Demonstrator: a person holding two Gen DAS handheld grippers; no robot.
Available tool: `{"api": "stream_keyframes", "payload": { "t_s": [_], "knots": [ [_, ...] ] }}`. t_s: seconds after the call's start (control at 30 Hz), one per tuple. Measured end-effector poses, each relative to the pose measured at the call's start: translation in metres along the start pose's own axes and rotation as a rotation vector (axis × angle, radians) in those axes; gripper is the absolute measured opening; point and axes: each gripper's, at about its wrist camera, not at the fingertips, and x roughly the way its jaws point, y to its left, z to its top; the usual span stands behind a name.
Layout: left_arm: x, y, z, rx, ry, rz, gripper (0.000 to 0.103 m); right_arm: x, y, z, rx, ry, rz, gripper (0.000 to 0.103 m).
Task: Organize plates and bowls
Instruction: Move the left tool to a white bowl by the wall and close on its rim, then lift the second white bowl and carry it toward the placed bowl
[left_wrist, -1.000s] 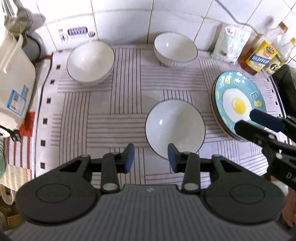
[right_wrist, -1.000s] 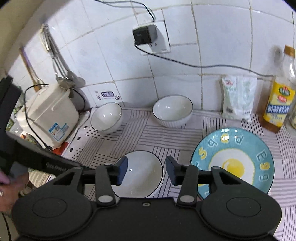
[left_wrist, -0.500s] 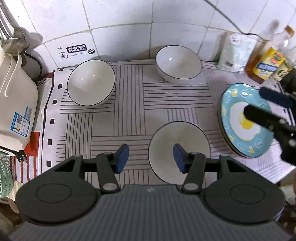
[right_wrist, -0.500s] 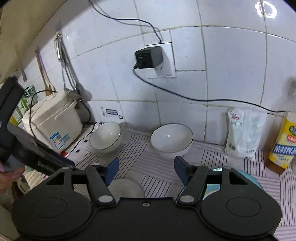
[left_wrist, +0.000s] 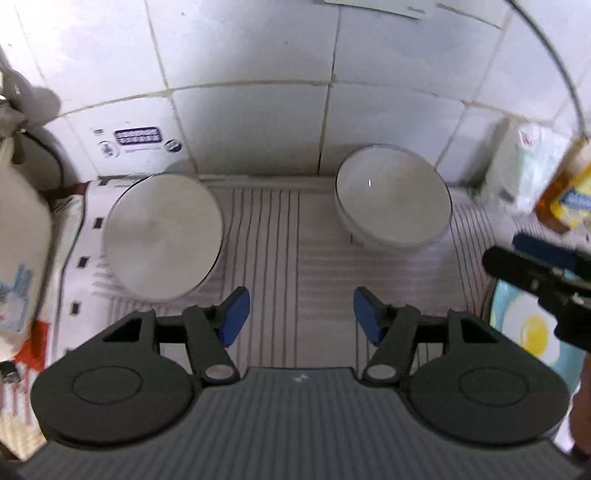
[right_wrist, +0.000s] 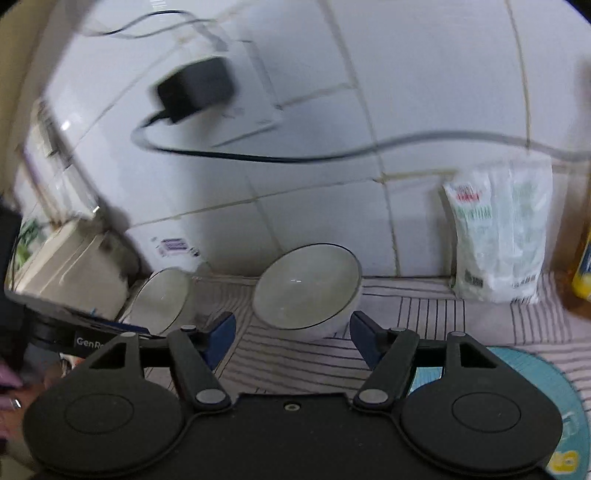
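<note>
Two white bowls stand at the back of the striped cloth near the tiled wall, the left bowl and the right bowl. My left gripper hovers over bare cloth between and in front of them; its jaws are opening with nothing between them. My right gripper is open, and the right bowl sits just beyond its fingertips, untouched. The left bowl is further left. A blue plate with a fried-egg print lies at the right, partly under my right gripper.
A white rice cooker stands at the left edge. A white bag and an oil bottle stand against the wall at the right. A black charger with its cable hangs on the wall. A hand shows at the lower left.
Both grippers have moved forward toward the wall and lower, and both jaws have widened. The front bowl has slipped out of view beneath the grippers; the two back bowls look nearer.
</note>
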Motion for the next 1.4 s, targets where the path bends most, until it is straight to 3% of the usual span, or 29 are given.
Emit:
{"api": "stream_keyframes", "payload": {
  "t_s": [0.27,0.4,0.5,0.6,0.73,0.93,1.1,1.23,1.3,1.37,1.4],
  "knots": [
    [0.057,-0.007,0.025,-0.049,-0.002,-0.026,0.061,0.047,-0.028,0.000,0.188,0.041,-0.034,0.073],
    [0.075,-0.010,0.031,-0.051,0.021,0.001,0.060,0.065,-0.035,-0.002,0.278,0.060,-0.026,0.072],
    [0.080,-0.005,0.034,-0.087,0.036,0.011,0.060,0.074,-0.035,-0.001,0.301,0.048,-0.081,0.071],
    [0.073,0.006,0.035,-0.153,0.037,-0.018,0.061,0.076,-0.038,0.003,0.327,0.048,-0.049,0.068],
    [0.063,0.014,0.038,-0.208,0.018,-0.045,0.061,0.079,-0.043,0.006,0.343,0.045,-0.070,0.067],
    [0.060,0.008,0.046,-0.196,-0.025,-0.084,0.061,0.088,-0.036,0.008,0.251,0.065,-0.107,0.058],
    [0.077,-0.005,0.046,-0.163,0.001,-0.077,0.059,0.094,-0.040,0.005,0.264,0.095,-0.096,0.032],
    [0.097,-0.009,0.047,-0.161,0.042,-0.042,0.058,0.098,-0.042,0.004,0.277,0.103,-0.148,0.031],
    [0.103,-0.006,0.046,-0.180,0.052,-0.062,0.045,0.099,-0.043,0.004,0.268,0.105,-0.162,0.028],
    [0.104,-0.003,0.044,-0.224,0.071,-0.132,0.013,0.098,-0.045,0.002,0.299,0.095,-0.118,0.022],
    [0.105,-0.004,0.044,-0.240,0.093,-0.156,0.008,0.097,-0.045,0.002,0.311,0.090,-0.113,0.021]
  ]
}}
